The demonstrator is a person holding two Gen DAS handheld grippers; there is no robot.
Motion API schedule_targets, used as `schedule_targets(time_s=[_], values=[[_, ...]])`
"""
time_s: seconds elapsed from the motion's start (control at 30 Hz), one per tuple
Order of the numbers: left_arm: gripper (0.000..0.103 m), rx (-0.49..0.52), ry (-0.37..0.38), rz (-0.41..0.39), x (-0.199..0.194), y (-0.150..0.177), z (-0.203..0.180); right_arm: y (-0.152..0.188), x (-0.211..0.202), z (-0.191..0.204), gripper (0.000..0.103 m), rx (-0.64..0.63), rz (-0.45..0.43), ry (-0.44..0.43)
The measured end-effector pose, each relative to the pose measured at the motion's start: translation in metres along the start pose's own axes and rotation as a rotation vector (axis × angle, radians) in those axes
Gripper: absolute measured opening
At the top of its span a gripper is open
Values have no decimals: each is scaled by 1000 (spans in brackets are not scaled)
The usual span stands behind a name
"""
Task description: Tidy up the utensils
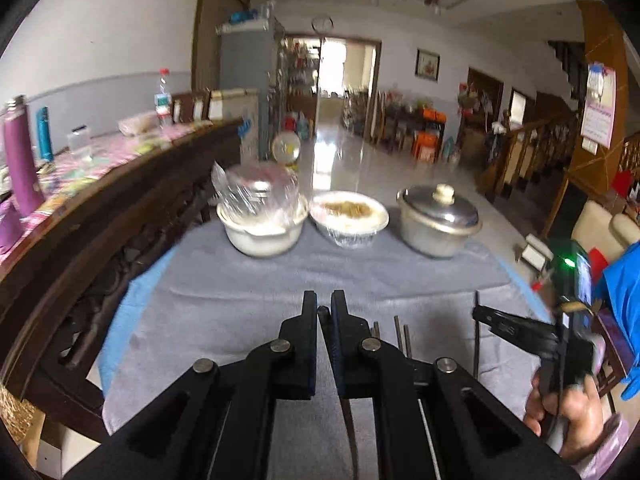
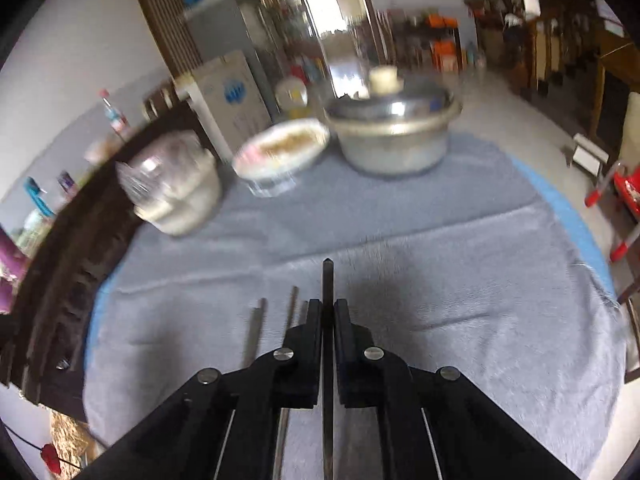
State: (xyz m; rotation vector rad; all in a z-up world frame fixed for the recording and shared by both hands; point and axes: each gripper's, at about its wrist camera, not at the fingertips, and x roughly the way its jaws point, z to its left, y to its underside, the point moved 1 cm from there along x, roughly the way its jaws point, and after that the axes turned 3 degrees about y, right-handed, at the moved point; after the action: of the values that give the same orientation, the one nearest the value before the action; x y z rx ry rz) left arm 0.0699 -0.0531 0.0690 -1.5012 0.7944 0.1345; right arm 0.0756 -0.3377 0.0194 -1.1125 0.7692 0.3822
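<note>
We see right gripper [image 2: 328,308] clamped on dark chopstick [image 2: 327,280] above grey cloth [image 2: 460,280]; left gripper [image 1: 324,304] pinching thin dark utensil [image 1: 323,312]. Behind: lidded pot [image 1: 438,220], wrap-covered bowl [image 1: 349,216] holding brownish food, white bowl [image 1: 262,224].

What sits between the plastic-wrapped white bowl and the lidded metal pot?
A covered bowl of food sits between the white bowl and the metal pot, clearest in the left wrist view.

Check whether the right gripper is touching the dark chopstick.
Touching. In the right wrist view, the right gripper is shut on the dark chopstick, pads against both sides.
</note>
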Motion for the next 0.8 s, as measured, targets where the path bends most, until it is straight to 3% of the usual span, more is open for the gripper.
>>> schedule_targets(time_s=[0.37,0.53,0.8], values=[[6,-2,-16,-137,-80,10,-8,46,-123,21,7,-5,-352,-14],[6,1,-16,-141,-93,15,-5,58,-170,35,6,-37,-450,-30],[6,-80,-50,-95,-96,23,41,66,-239,45,6,-57,-567,-129]])
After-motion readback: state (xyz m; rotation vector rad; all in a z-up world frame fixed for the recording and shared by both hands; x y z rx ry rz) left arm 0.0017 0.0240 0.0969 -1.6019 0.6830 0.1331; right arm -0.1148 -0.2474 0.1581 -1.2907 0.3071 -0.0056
